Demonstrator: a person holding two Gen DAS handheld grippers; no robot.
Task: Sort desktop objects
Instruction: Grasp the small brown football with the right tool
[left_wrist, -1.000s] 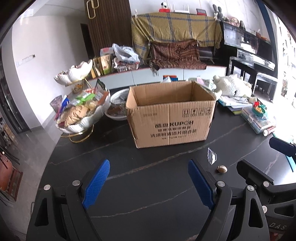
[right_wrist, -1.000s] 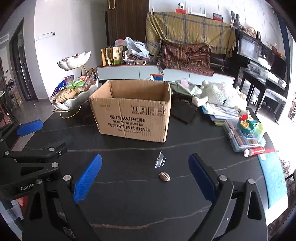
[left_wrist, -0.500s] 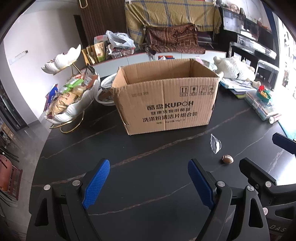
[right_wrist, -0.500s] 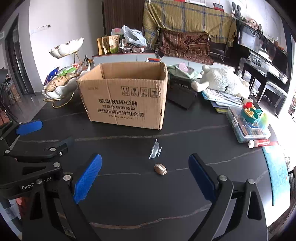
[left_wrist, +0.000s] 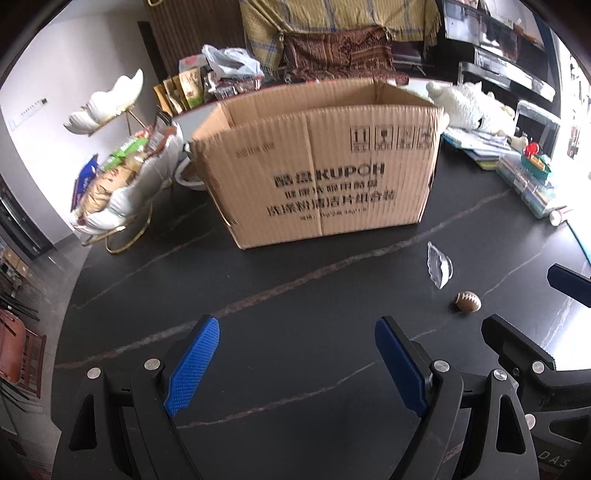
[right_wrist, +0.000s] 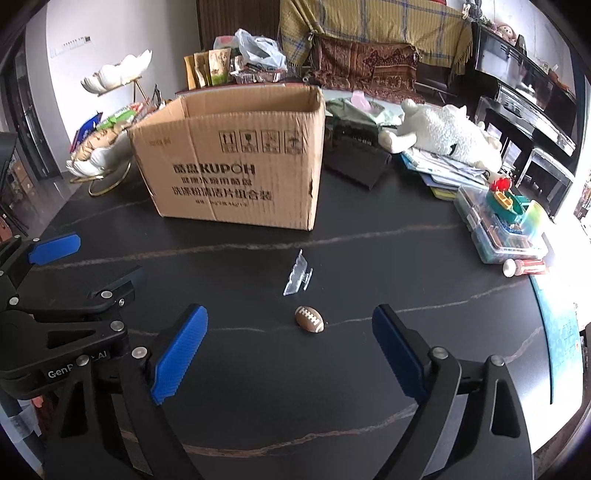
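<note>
A small brown toy football (right_wrist: 309, 319) lies on the black table (right_wrist: 332, 406), and also shows in the left wrist view (left_wrist: 467, 301). A clear plastic piece (right_wrist: 298, 275) lies just behind it, also seen in the left wrist view (left_wrist: 438, 265). An open cardboard box (right_wrist: 236, 162) stands behind them, also in the left wrist view (left_wrist: 325, 162). My right gripper (right_wrist: 290, 332) is open and empty, the football between and just ahead of its fingertips. My left gripper (left_wrist: 297, 343) is open and empty, left of the football.
A white shell-shaped snack stand (left_wrist: 122, 173) is left of the box. A plush toy (right_wrist: 447, 136), books, a black case (right_wrist: 354, 162), a clear organiser with a toy (right_wrist: 506, 225) and a red marker (right_wrist: 526, 266) crowd the right side.
Both grippers have moved forward and lower towards the table; the box, football and plastic piece look nearer. Both stay open.
</note>
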